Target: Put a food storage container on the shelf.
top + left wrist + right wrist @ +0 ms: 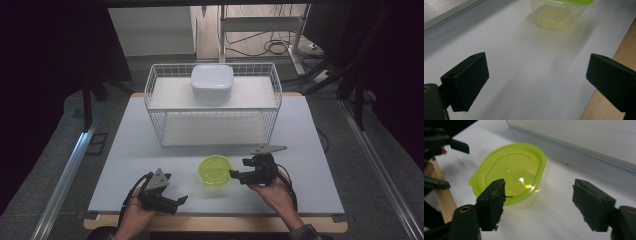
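Note:
A clear tub with a lime-green lid (216,170) stands on the white table mat, near the front and between my two grippers. My right gripper (239,168) lies just to its right and points at it, with the jaws open. In the right gripper view the tub (511,170) sits ahead and left of the gap, partly behind the left jaw, and nothing is between the jaws (539,186). My left gripper (176,189) rests near the front edge, open and empty. In the left gripper view (536,67) the tub (556,15) is well ahead.
A white wire basket (156,120) stands at the back middle of the mat, with a white square lidded box (211,82) on its upper level. The table's wooden front edge (215,224) runs just below my hands. Bare mat lies left and right of the tub.

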Demonstrator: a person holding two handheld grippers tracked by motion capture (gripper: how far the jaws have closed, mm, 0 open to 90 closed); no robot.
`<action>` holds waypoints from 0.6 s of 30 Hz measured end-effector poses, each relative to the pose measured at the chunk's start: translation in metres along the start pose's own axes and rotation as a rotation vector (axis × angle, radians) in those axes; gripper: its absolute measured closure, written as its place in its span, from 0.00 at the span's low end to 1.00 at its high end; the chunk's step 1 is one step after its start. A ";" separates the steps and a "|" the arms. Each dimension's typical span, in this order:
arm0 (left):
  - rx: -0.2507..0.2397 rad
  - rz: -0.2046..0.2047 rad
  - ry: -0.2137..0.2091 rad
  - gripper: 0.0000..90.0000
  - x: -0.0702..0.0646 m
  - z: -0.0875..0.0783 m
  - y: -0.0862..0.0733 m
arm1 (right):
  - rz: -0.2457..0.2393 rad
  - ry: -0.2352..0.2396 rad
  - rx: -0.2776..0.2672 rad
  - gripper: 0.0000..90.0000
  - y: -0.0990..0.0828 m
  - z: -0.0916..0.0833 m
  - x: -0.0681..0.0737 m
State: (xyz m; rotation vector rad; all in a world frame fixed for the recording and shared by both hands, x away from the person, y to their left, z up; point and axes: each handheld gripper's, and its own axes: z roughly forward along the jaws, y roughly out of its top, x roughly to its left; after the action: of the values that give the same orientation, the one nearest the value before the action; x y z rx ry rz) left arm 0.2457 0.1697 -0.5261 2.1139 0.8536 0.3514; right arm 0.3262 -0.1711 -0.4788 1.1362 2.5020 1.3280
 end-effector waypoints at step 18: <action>0.006 0.010 0.005 0.05 0.000 0.000 0.000 | 0.259 0.140 0.056 0.68 0.013 0.033 -0.027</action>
State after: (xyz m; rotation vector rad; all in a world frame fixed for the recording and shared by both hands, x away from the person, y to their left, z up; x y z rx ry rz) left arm 0.2456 0.1695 -0.5262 2.1238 0.8484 0.3598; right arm 0.3655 -0.1618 -0.4963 1.4706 2.5728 1.4530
